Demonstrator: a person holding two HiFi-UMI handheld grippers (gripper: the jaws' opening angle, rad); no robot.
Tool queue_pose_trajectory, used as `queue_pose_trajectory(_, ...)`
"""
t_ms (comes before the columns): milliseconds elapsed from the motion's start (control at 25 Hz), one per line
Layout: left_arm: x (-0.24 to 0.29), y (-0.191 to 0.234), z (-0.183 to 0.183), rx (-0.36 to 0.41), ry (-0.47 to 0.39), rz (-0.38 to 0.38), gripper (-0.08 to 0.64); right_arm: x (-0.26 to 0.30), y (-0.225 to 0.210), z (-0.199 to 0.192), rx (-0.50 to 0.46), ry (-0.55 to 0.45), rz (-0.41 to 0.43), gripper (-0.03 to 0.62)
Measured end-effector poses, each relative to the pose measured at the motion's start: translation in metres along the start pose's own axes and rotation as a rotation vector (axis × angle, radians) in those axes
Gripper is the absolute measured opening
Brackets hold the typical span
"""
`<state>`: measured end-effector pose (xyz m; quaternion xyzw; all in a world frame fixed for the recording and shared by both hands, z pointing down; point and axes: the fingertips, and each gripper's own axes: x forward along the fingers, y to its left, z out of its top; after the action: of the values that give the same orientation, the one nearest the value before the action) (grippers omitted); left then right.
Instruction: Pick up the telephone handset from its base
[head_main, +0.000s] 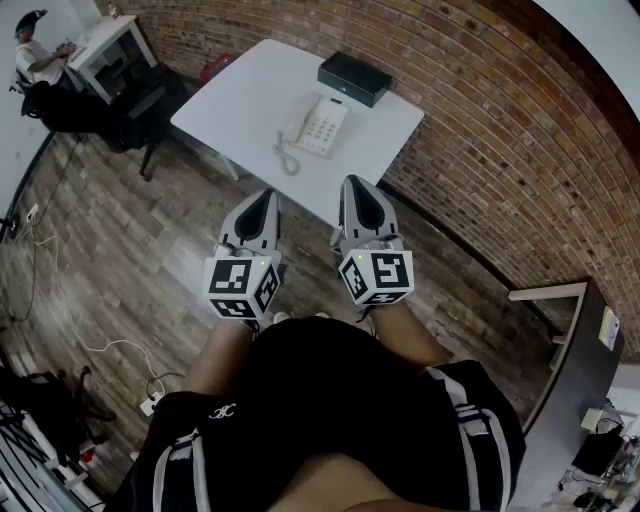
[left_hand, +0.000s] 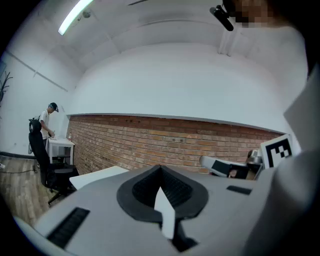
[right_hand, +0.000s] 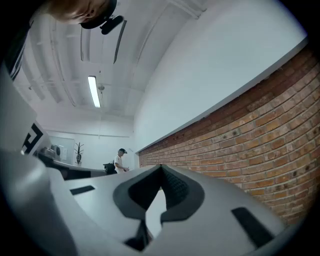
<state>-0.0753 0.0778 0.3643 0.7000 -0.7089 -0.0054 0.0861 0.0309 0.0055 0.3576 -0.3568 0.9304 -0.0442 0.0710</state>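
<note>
The approach has not begun: both grippers hang level near the person's body, well short of the table (head_main: 240, 95). The left gripper (head_main: 263, 197) and right gripper (head_main: 356, 184) each have their tips pressed together on nothing (no object sits between either pair). The handset (head_main: 297, 129) rests in its cradle on the telephone (head_main: 322, 127), well ahead of and below both tips. Next, I judge, one gripper must reach forward, spread its jaws and straddle the handset.
</note>
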Motion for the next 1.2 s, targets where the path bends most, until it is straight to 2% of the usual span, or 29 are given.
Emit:
queue_pose_trajectory(200,0.002,0.002,0.004,0.009,-0.009,0.006,0.002,0.002,0.002,0.006,-0.027,-0.014,-0.006,-0.002)
queue_pose_trajectory(960,0.016,-0.039,-0.010,0.015,0.008,0.023,0.002,-0.019,-0.029,0.002,0.041,0.018,0.032,-0.002)
queue_pose_trajectory(1200,0.027,-0.033,-0.018,0.010,0.022,0.024,0.002,-0.010,-0.030,-0.010,0.059,0.042,0.041,-0.002)
